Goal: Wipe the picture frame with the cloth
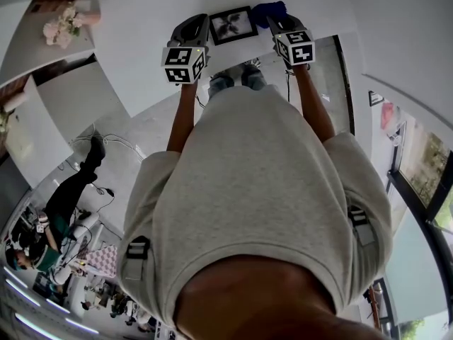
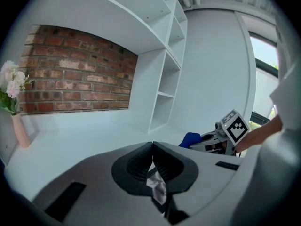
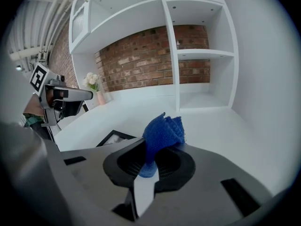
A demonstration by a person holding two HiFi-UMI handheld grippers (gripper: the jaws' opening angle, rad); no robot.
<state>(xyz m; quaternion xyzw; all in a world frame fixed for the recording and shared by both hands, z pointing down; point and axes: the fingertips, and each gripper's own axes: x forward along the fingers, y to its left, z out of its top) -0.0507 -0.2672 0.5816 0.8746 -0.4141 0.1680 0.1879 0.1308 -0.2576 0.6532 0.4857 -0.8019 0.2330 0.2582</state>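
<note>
A black picture frame (image 1: 232, 25) with a grey print is at the top of the head view, between my two grippers over the white counter (image 1: 141, 20). My left gripper (image 1: 198, 27) is at the frame's left edge. In the left gripper view the jaws (image 2: 152, 147) are shut, with a sliver of the glossy frame (image 2: 158, 188) caught between them. My right gripper (image 1: 276, 21) is at the frame's right side, shut on a bunched blue cloth (image 3: 162, 133) that sticks up past its tips (image 3: 149, 149). One corner of the frame (image 3: 113, 138) shows just left of the cloth.
A pink vase of pale flowers (image 2: 14, 102) stands far left on the counter, before a brick back wall (image 2: 80, 74). White open shelves (image 3: 202, 74) rise at the counter's right end. The counter surface (image 3: 207, 121) stretches ahead of the cloth.
</note>
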